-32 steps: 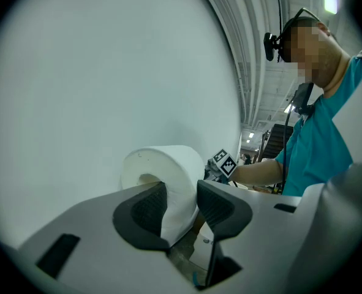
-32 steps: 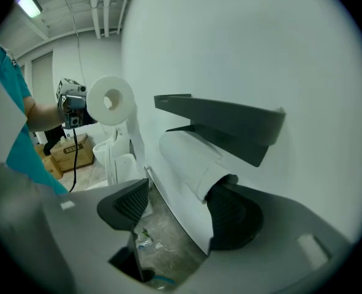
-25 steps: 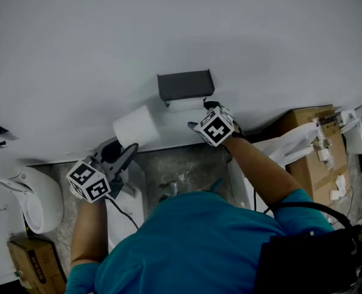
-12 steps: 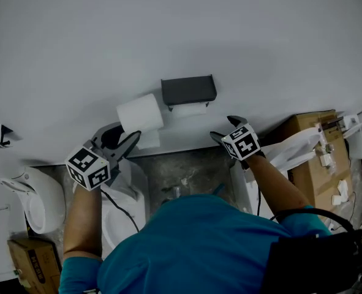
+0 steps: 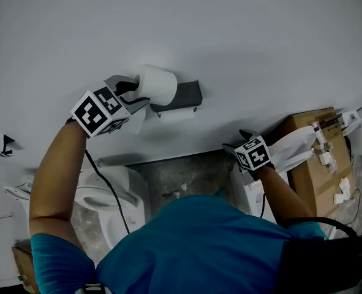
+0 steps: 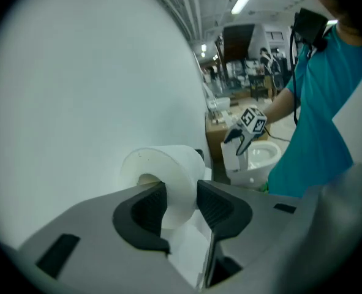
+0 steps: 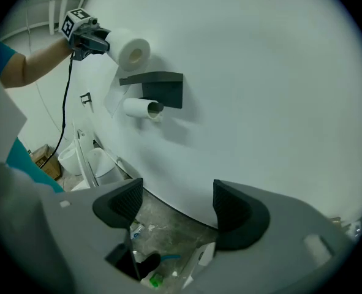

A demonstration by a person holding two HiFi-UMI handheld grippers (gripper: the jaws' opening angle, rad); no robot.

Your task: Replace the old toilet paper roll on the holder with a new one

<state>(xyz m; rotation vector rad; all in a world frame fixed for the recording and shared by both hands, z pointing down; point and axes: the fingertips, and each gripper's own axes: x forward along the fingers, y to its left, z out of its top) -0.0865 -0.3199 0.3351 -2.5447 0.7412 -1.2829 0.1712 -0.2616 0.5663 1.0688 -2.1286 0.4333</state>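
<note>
The left tool (image 5: 133,94) was clamped part-way shut on the wall of the new roll (image 5: 158,84), held at the wall at about 10 o'clock of the holder (image 5: 187,94). The old roll (image 7: 138,108) sat under the holder's cover, so fitting the new one now would probably jam. Soft paper could slip from that pinch, and its loose tail (image 5: 138,120) might snag. The right tool (image 7: 176,210), fully spread and empty, hung well apart at 4 o'clock. A toilet (image 5: 101,192) stood below at 7 o'clock.
</note>
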